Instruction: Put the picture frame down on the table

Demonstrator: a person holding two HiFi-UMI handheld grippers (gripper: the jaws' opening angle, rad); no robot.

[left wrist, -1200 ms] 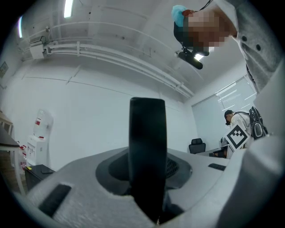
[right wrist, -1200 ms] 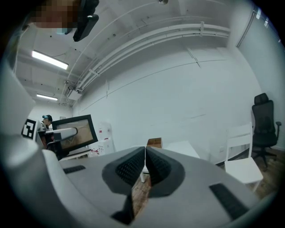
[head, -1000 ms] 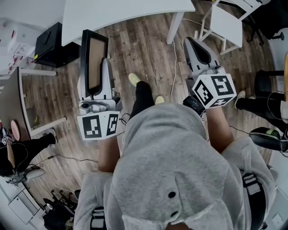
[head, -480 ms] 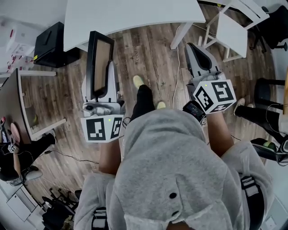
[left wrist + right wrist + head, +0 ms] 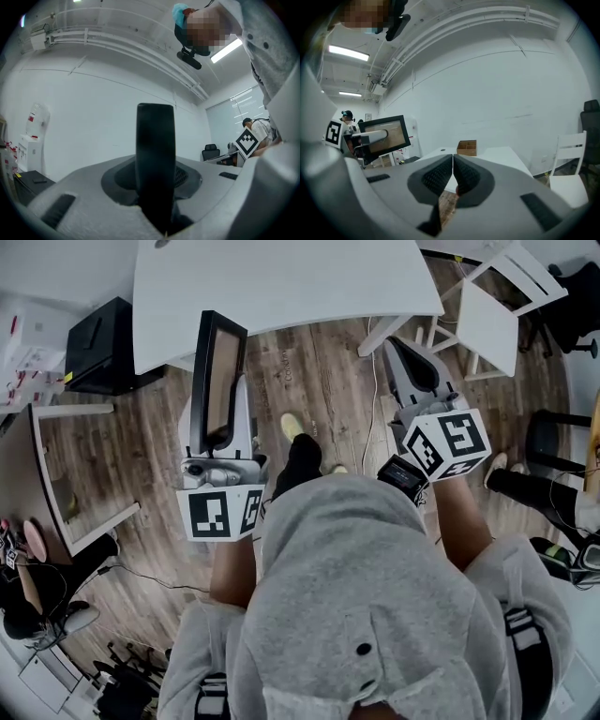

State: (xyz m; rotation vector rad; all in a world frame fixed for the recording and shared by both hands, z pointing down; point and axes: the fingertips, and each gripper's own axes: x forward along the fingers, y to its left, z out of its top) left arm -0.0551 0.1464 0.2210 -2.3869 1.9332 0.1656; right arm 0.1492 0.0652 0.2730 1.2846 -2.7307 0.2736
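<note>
Picture frame (image 5: 214, 381), matte black rim around a brown board face, stands upright on edge in our left tongs (image 5: 228, 399), clamped tight across its smooth edge. It hangs over the wood-plank floor (image 5: 309, 362) at eleven o'clock, just short of the white desk (image 5: 281, 277). Our right tongs (image 5: 453, 176), at one o'clock, have their cross-hatched pads pressed together on nothing. A marker cube (image 5: 220, 514) shows black-and-white squares. A small wooden box (image 5: 466, 147) sits on the desk.

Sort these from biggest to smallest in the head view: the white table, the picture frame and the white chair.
1. white table
2. white chair and picture frame look alike; the frame is nearer the camera, so unsure.
</note>
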